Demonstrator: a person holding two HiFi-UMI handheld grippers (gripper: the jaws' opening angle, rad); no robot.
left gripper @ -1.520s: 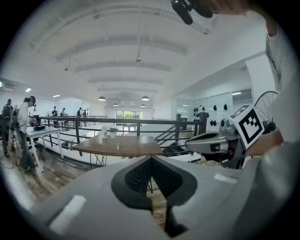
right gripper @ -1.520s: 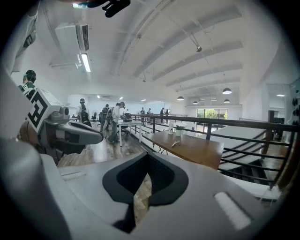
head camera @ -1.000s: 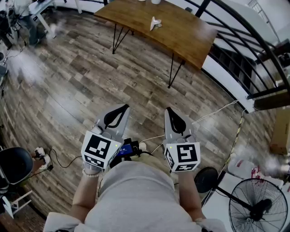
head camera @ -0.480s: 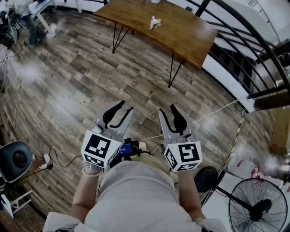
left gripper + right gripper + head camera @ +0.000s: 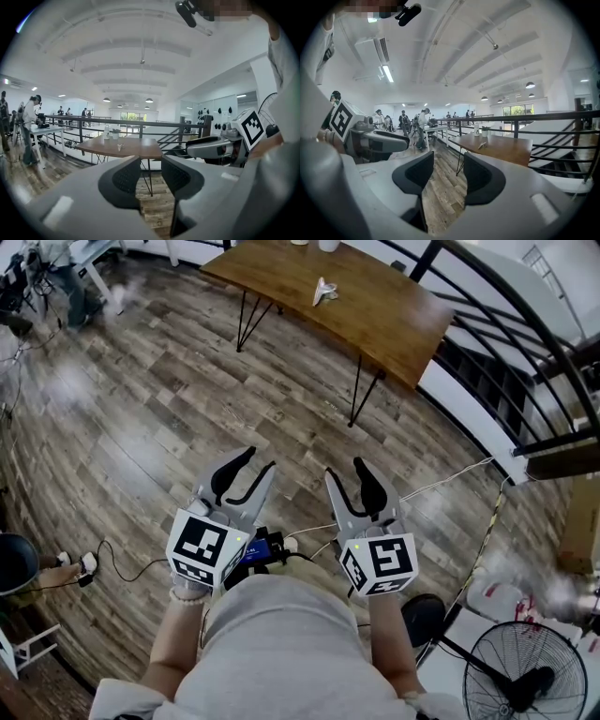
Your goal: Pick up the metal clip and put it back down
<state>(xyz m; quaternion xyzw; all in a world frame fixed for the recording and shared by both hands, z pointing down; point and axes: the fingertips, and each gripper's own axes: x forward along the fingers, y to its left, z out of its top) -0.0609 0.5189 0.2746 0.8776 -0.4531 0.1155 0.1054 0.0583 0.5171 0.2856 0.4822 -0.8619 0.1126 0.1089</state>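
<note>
The plank floor (image 5: pixel 178 399) fills most of what I see looking down, and it runs from under me out past the table (image 5: pixel 384 320). A black railing (image 5: pixel 525 343) curves along the table's far side and off to its right. The table is brown wood on thin black legs, well ahead of me with bare floor between us. A fan (image 5: pixel 525 676) stands on the floor at my right, far back from the table.

I hold my left claw (image 5: pixel 260 458) and my right claw (image 5: pixel 344 467) side by side in front of my body. Both are well short of the table and aimed toward it. The left claw's jaws stand apart, and only floor and a table leg show through the gap. The right claw's jaws have just been opening and now stand wide, also with nothing between them. Neither claw touches anything.

A thin white cable (image 5: pixel 450 470) lies on the floor between me and the table's right end. The clip (image 5: pixel 324 292) lies on the tabletop about mid-table, clear of the edges. In both gripper views it is a small pale shape on the table, well away from my jaws.
</note>
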